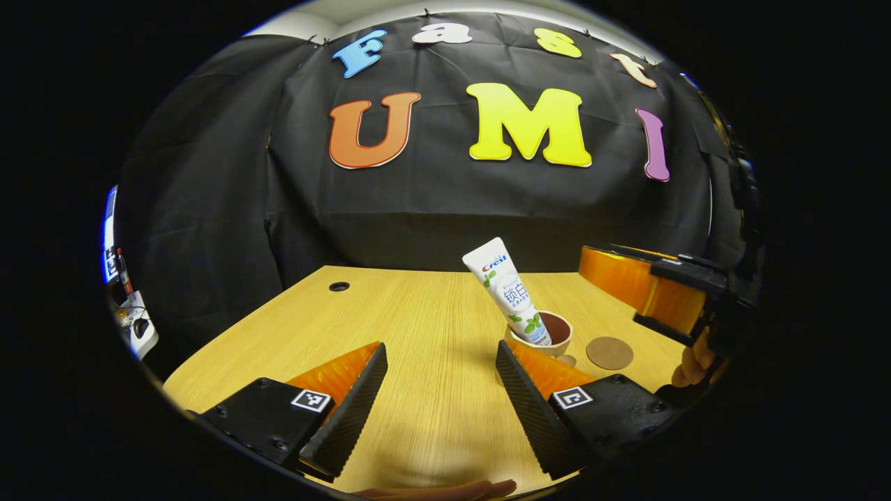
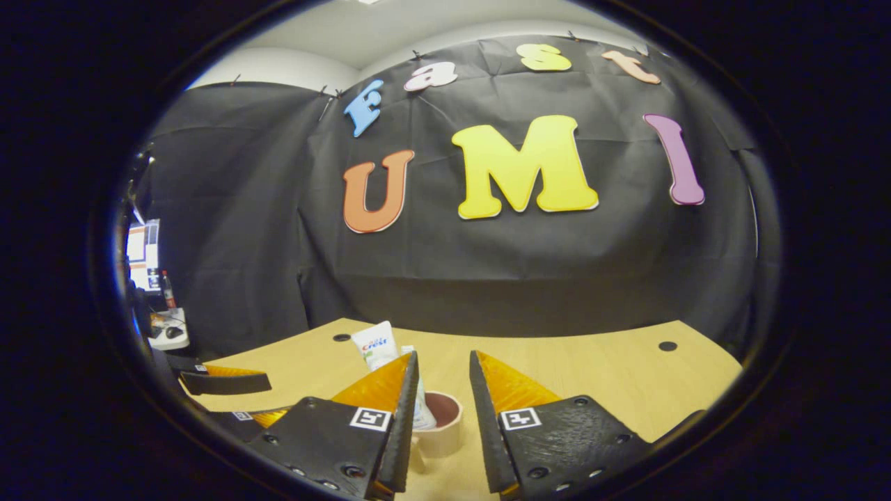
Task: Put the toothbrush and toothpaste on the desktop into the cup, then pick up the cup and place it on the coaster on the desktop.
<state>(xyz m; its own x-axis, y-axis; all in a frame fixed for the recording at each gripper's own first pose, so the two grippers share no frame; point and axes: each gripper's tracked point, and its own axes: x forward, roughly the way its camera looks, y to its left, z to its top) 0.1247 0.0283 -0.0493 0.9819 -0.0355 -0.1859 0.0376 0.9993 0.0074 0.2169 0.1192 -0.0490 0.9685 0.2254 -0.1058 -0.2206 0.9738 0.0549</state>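
As the toothpaste stands in the cup, step in hand (my reading): grip the cup and carry it to the coaster.

Left gripper view
- Left tongs (image 1: 441,348): open wide, holding nothing, hovering over bare counter (image 1: 418,299).
- Cup (image 1: 555,339): on the counter just past the tip of the finger on this view's right, off the coaster.
- Toothpaste (image 1: 507,289): white tube, base down in the cup, leaning up and to the left; top-heavy, likely to tip the cup if jolted.
- Coaster (image 1: 610,353): flat brown disc just beside the cup, apart from it.
- Right tongs (image 1: 665,296): raised at the far right, a hand (image 1: 690,365) beneath.

Right gripper view
- Right tongs (image 2: 444,356): open with a narrow gap, nothing pressed; the cup (image 2: 445,417) sits low in that gap.
- Cup look: pale outside, dark reddish-brown inside, short and round.
- Toothpaste (image 2: 376,344): rising behind the left finger.
- Toothbrush: cannot tell whether it is in the cup.
- Left tongs (image 2: 223,381): low at the left edge.
- Doing it well: lower squarely, close on the wall below the rim, lift level, move slowly, set down centred.
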